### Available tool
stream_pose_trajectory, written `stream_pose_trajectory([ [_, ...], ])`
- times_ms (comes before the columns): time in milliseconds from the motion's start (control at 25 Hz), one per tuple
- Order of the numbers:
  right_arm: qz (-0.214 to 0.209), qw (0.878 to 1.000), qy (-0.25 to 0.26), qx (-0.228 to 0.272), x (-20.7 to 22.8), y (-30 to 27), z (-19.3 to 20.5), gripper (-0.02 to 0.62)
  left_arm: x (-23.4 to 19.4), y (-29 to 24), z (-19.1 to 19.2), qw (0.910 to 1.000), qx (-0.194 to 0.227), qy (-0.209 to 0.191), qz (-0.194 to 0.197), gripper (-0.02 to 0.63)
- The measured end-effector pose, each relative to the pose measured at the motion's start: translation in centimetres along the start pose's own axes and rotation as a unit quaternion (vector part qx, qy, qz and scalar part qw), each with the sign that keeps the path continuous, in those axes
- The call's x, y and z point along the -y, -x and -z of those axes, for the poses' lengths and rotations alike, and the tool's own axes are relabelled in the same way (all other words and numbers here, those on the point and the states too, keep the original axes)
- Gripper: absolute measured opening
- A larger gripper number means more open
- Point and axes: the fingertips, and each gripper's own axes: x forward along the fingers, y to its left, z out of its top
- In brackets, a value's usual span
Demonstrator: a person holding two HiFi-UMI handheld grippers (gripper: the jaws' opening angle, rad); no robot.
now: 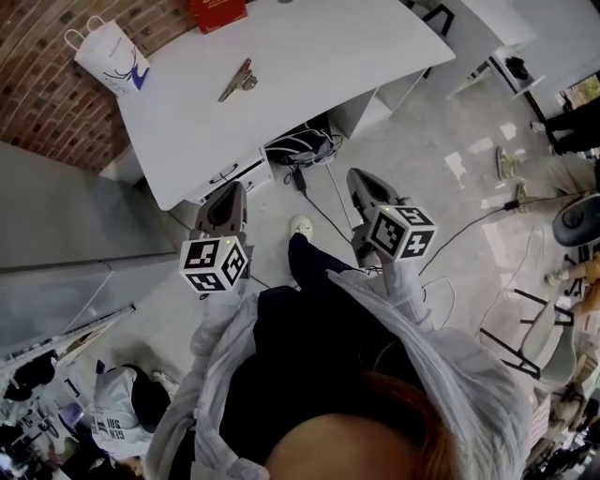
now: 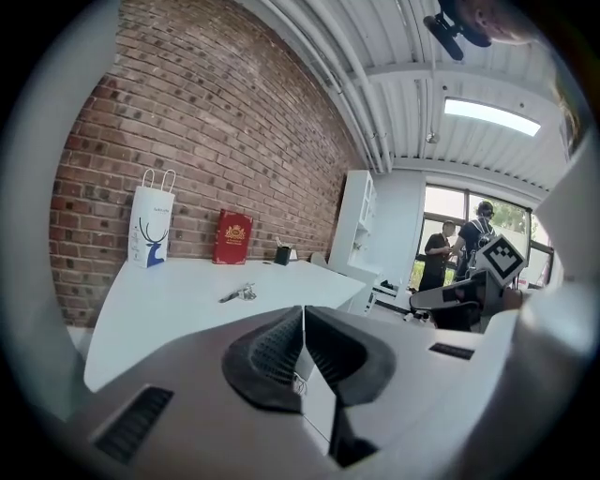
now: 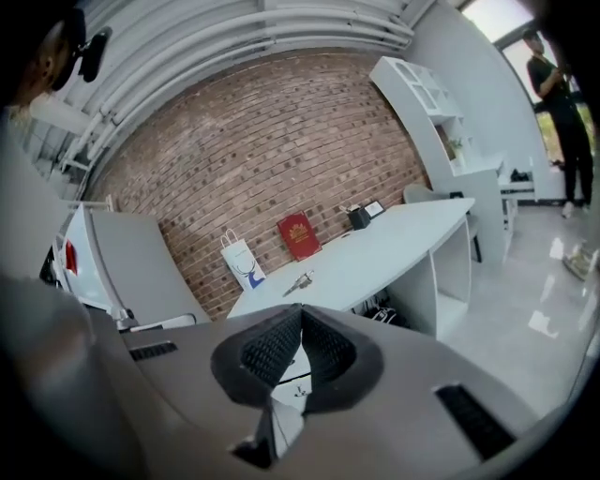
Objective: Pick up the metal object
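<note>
— Where is the metal object [image 1: 236, 81] seen?
— It is laid flat on the white counter [image 1: 319, 56], well apart from the left gripper [image 1: 225, 199] and the right gripper [image 1: 364, 183]. A white paper bag [image 1: 111, 54] and a red box [image 1: 217, 11] are placed further along the counter.
— How are the fingers held?
— On the left gripper the fingers [image 2: 272, 352] are clenched, with nothing between them. On the right the fingers [image 3: 272, 349] are pressed together too, empty.

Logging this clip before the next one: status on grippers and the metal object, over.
Both shut, empty: left hand-held gripper, right hand-held gripper. Metal object on table, untouched, grippers well back from it. No obstacle seen.
</note>
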Motion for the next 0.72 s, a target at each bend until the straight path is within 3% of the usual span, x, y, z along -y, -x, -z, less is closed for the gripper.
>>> stream_pose_trajectory([
  [40, -0.01, 1.0, -0.022, 0.002, 0.2, -0.7, -0.6, 0.009, -0.3, -0.7, -0.3, 1.0, -0.001, 0.001, -0.001, 0.021],
  [80, -0.024, 0.999, -0.049, 0.001, 0.3, -1.5, -1.1, 0.055, -0.6, -1.4, -0.6, 1.0, -0.001, 0.001, -0.002, 0.021],
  [120, -0.041, 0.996, -0.078, 0.0, 0.4, -2.3, -1.5, 0.168, -0.9, -2.2, -1.0, 1.0, -0.001, 0.002, -0.003, 0.021],
  [160, -0.057, 0.992, -0.109, -0.002, 0.5, -3.1, -1.9, 0.227, -1.3, -2.9, -1.4, 1.0, -0.001, 0.002, -0.006, 0.021],
  [320, -0.097, 0.969, -0.228, 0.003, 1.7, -6.2, -3.7, 0.225, -2.6, -5.6, -2.5, 0.9999, -0.001, -0.005, -0.016, 0.021],
  [480, -0.146, 0.938, -0.313, 0.008, 2.4, -9.5, -5.3, 0.199, -4.4, -7.6, -2.9, 0.9996, -0.008, -0.003, -0.029, 0.021],
  [720, -0.165, 0.924, -0.345, -0.014, 3.1, -14.9, -6.1, 0.198, -7.2, -10.4, -3.5, 0.9986, -0.009, -0.007, -0.052, 0.021],
])
